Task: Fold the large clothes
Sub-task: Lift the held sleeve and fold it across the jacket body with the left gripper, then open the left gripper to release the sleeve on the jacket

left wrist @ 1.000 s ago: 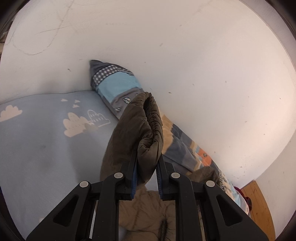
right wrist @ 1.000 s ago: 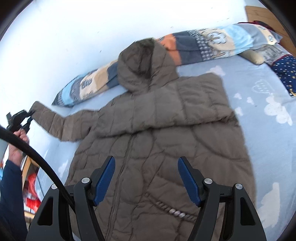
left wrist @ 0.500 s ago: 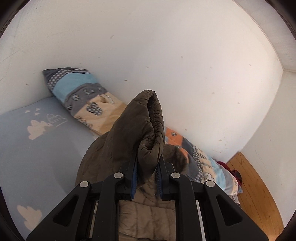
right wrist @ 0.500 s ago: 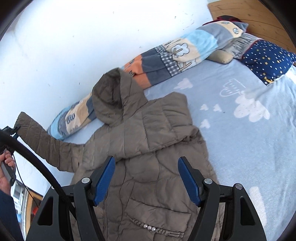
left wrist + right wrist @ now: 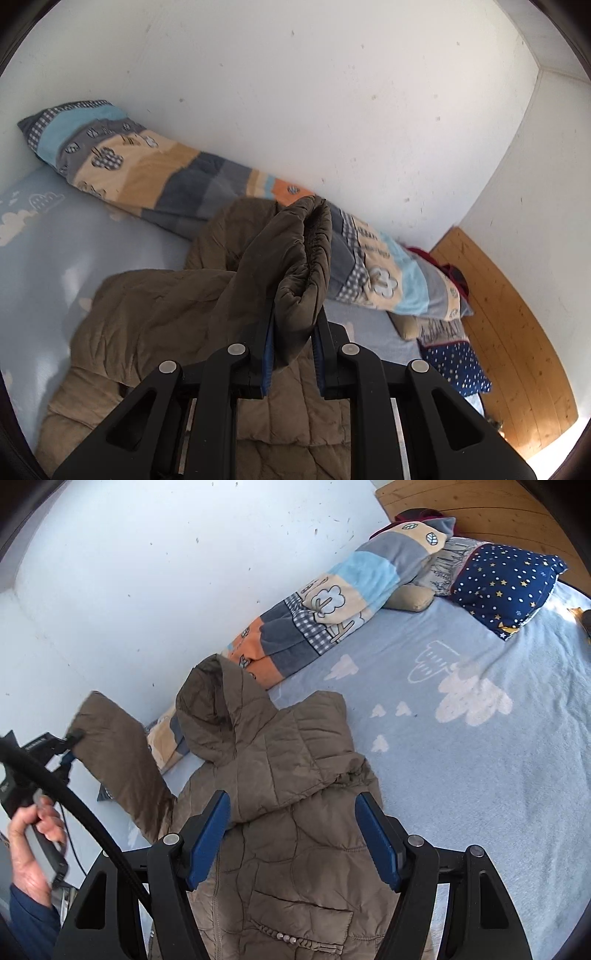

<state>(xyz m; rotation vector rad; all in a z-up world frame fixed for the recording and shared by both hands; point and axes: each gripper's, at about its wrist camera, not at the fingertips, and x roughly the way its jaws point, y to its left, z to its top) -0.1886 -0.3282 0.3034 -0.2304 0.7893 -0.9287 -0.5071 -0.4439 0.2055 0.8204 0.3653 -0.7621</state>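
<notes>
A brown quilted hooded coat [image 5: 291, 775] lies front up on the light blue bedspread [image 5: 480, 775]. My left gripper [image 5: 293, 354] is shut on the cuff of the coat's sleeve [image 5: 299, 266] and holds it raised over the coat's body [image 5: 155, 314]. In the right wrist view that lifted sleeve [image 5: 114, 760] stands up at the left, with the left gripper [image 5: 70, 744] pinching its end and a hand [image 5: 33, 845] on the handle. My right gripper [image 5: 295, 834] hovers open above the coat's chest, nothing between its blue pads [image 5: 207, 834].
A long patchwork bolster [image 5: 332, 605] runs along the white wall [image 5: 295, 92] behind the hood [image 5: 210, 694]. A navy star-print pillow [image 5: 506, 583] and a wooden headboard [image 5: 506, 332] lie at the far end. A black cable [image 5: 81, 812] crosses the lower left.
The left gripper has carried the sleeve cuff inward and up, from stretched out sideways to above the coat's body. The right gripper's view has swung toward the pillows; its jaws stayed open.
</notes>
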